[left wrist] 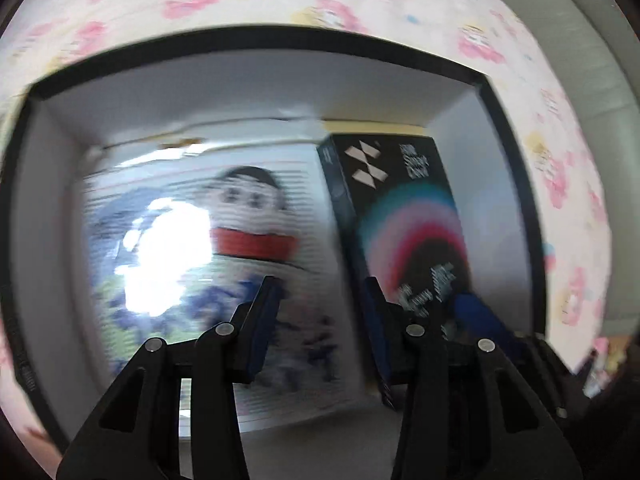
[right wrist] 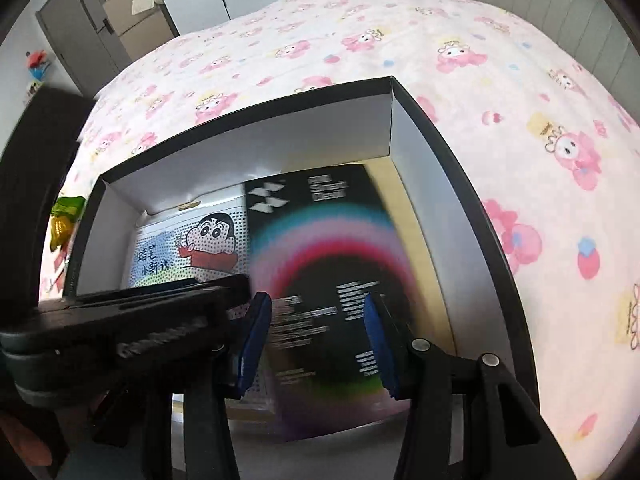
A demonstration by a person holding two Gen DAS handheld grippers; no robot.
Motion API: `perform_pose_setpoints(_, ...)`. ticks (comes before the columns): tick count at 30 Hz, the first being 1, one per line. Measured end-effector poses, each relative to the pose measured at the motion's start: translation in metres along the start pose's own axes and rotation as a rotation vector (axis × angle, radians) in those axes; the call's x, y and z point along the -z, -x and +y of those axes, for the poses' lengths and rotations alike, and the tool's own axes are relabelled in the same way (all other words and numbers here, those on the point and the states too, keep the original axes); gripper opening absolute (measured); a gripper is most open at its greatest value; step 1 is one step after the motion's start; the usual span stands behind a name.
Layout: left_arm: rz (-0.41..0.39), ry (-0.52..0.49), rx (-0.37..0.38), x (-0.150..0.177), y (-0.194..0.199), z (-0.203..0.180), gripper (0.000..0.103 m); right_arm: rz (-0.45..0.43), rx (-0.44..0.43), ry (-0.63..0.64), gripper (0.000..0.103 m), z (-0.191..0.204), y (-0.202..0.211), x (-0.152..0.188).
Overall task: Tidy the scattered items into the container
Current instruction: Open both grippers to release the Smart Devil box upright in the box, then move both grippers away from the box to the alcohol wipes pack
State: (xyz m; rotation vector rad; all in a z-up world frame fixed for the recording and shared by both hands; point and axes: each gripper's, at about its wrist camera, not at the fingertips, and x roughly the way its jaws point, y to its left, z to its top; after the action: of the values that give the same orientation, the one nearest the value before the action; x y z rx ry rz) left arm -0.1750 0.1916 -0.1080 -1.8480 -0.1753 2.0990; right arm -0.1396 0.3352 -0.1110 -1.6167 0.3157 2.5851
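Both my tools point steeply down into the container (right wrist: 440,200), an open-topped box with a black rim and pale grey inner walls, resting on a bed (right wrist: 500,80) covered in a pink cartoon-print sheet.

Two items lie flat on its floor, side by side. The black box (right wrist: 320,240) sits toward the 3 o'clock side of the container in the right wrist view. It is glossy black, with a white geometric logo near its far end, a banded arc of teal, pink and red across its middle, and blocks of small white print at its near end. At 9 o'clock of it lies the cartoon pack (right wrist: 188,248), white with a dotted pattern, showing a black-haired cartoon figure with a red band and some blue characters.

My right tool (right wrist: 318,344) stands part open, its blue pads straddling the near end of the black box; whether they press on it I cannot tell. My left tool (left wrist: 324,320) is also part open, hovering over the seam between the cartoon pack (left wrist: 224,248) and the black box (left wrist: 404,220), gripping nothing.

At 9 o'clock outside the container, a green and yellow wrapper (right wrist: 64,220) lies on the bed.
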Motion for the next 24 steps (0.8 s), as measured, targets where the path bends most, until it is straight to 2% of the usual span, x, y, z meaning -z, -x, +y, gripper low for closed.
perform_pose_setpoints(2, 0.012, -0.012, 0.03, 0.0, 0.001, 0.0, 0.041, 0.009, 0.004, -0.013, 0.044, -0.004, -0.004, -0.001)
perform_pose_setpoints(6, 0.031, -0.031, 0.082, 0.001, 0.002, 0.003, 0.042, 0.038, -0.095, -0.067, 0.044, -0.013, -0.01, -0.002)
perform_pose_setpoints(10, 0.019, -0.014, 0.093, 0.009, 0.006, 0.017, 0.043, 0.042, -0.043, -0.043, 0.044, -0.008, -0.013, -0.001)
perform_pose_setpoints(12, 0.007, 0.013, 0.122, 0.017, 0.009, 0.028, 0.051, 0.052, -0.031, -0.036, 0.044, -0.008, -0.014, 0.001)
perform_pose_setpoints(15, -0.007, 0.042, 0.135, 0.026, 0.017, 0.042, 0.051, 0.057, -0.031, -0.023, 0.044, -0.005, -0.016, 0.002)
perform_pose_setpoints(17, -0.041, 0.042, 0.119, 0.032, 0.028, 0.048, 0.048, 0.061, -0.038, -0.011, 0.044, 0.001, -0.015, 0.003)
perform_pose_setpoints(20, -0.137, 0.025, 0.109, 0.045, 0.058, 0.054, 0.048, 0.054, -0.06, 0.014, 0.044, 0.009, -0.006, 0.005)
perform_pose_setpoints(24, -0.258, -0.008, 0.078, 0.062, 0.099, 0.06, 0.048, -0.013, -0.034, 0.009, 0.044, 0.01, 0.016, 0.004)
